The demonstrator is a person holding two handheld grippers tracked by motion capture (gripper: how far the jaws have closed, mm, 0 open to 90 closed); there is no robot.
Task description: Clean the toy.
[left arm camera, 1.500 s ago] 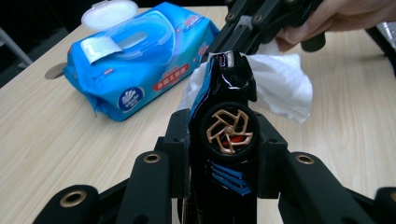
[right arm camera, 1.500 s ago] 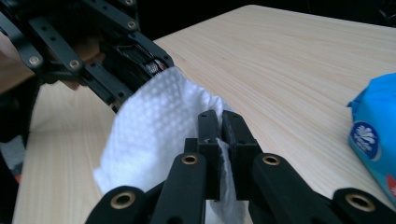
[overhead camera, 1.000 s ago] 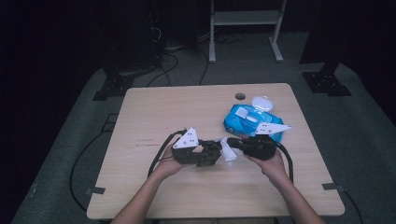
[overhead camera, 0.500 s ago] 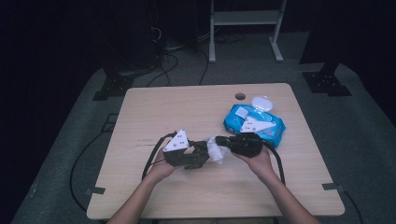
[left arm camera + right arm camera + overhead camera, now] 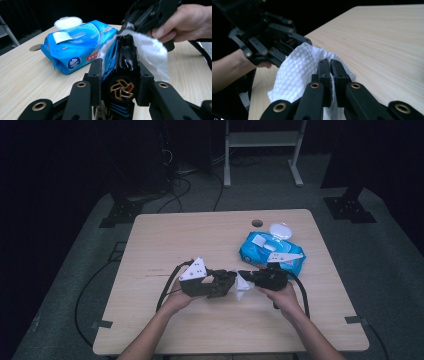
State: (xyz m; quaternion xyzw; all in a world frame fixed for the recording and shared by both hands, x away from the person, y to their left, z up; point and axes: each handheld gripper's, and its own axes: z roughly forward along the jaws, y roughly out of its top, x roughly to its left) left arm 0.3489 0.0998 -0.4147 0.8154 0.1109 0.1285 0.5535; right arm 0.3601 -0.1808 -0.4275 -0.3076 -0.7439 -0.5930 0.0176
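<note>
My left gripper [image 5: 226, 281] is shut on a black toy car [image 5: 123, 65] with blue stripes and a gold spoked wheel, held just above the table's middle. Facing it from the right, my right gripper [image 5: 246, 276] is shut on a white wet wipe [image 5: 241, 286]. The wipe [image 5: 152, 52] drapes over the car's far end and right side. In the right gripper view the jaws [image 5: 330, 63] pinch the wipe [image 5: 297, 72], with the left gripper [image 5: 274, 32] just beyond it. A blue wipe pack [image 5: 272, 251] lies behind the right hand with its white lid open.
The light wooden table [image 5: 165, 235] has a round cable hole [image 5: 257, 223] near its far edge. Cables trail from both grippers over the front half. A white frame [image 5: 260, 140] and dark stands are on the floor beyond the table.
Both grippers shifted a little to the left and then slightly back. The wipe has stayed between them against the car.
</note>
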